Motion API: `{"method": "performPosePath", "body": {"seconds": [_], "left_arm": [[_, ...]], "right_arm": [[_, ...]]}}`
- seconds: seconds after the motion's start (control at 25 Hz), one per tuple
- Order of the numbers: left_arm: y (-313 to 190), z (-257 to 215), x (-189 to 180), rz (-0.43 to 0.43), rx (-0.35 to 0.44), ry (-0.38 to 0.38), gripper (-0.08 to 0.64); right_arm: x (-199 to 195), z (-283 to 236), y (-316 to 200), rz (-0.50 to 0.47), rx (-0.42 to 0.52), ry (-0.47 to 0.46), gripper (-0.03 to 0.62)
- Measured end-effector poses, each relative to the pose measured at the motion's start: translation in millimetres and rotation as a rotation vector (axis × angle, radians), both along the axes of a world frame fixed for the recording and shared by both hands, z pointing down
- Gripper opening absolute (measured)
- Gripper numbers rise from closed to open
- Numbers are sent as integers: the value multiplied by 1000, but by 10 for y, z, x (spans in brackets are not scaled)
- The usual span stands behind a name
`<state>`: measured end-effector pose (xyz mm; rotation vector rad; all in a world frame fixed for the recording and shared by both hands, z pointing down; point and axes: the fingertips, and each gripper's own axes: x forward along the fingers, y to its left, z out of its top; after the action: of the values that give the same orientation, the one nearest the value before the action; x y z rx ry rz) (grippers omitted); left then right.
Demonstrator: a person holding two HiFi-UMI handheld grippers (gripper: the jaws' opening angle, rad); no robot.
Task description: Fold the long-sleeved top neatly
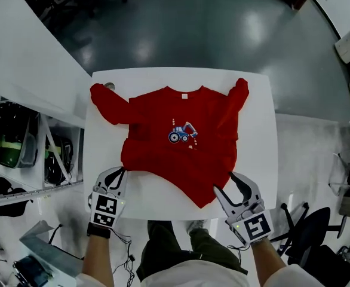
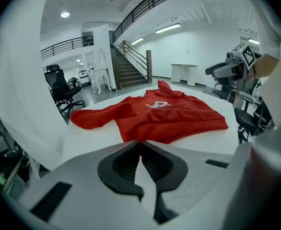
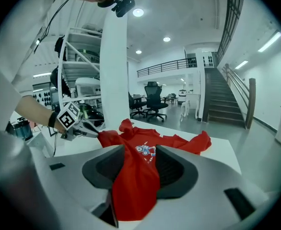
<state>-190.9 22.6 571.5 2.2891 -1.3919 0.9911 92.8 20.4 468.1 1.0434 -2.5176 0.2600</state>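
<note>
A: Quick, where's the top?

B: The red long-sleeved top (image 1: 175, 130) lies front up on the white table (image 1: 258, 160), collar twd the far edge, hem twd the near edge. There's a blue tractor print (image 1: 183, 134) approx. mid-chest.

A: Sleeves?

B: The left-side sleeve (image 1: 106, 103) runs out twd the far left corner. The right-side sleeve (image 1: 238, 97) is bent back, cuff near the far right corner. The hem isn't square w/ the near edge (its right corner sits closer to that edge than its left).

A: Left claw?

B: The left gripper (image 1: 121, 172) is at the hem's left corner, by the table's left edge. Its jaws are closed together, pinching a sliver of red hem at the tips.

A: And the right?

B: The right gripper (image 1: 225, 183) is at the hem's right corner, by the near edge. Its jaws stand well apart; its own view shows red cloth filling the gap btw them. It doesn't look clamped.

A: Anything else?

B: The person's dark trousers (image 1: 181, 250) are at the near edge. The left gripper view shows a black office chair (image 2: 59, 87) beyond the table.
</note>
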Motion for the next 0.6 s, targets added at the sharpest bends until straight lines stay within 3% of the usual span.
{"method": "performPosePath", "body": {"seconds": [0.12, 0.6], "left_arm": [[278, 22, -14, -24, -18, 3, 23], [1173, 257, 88, -87, -93, 19, 23]], "right_arm": [[-26, -122, 50, -26, 52, -15, 215], [-68, -314, 349, -102, 89, 7, 213]]}}
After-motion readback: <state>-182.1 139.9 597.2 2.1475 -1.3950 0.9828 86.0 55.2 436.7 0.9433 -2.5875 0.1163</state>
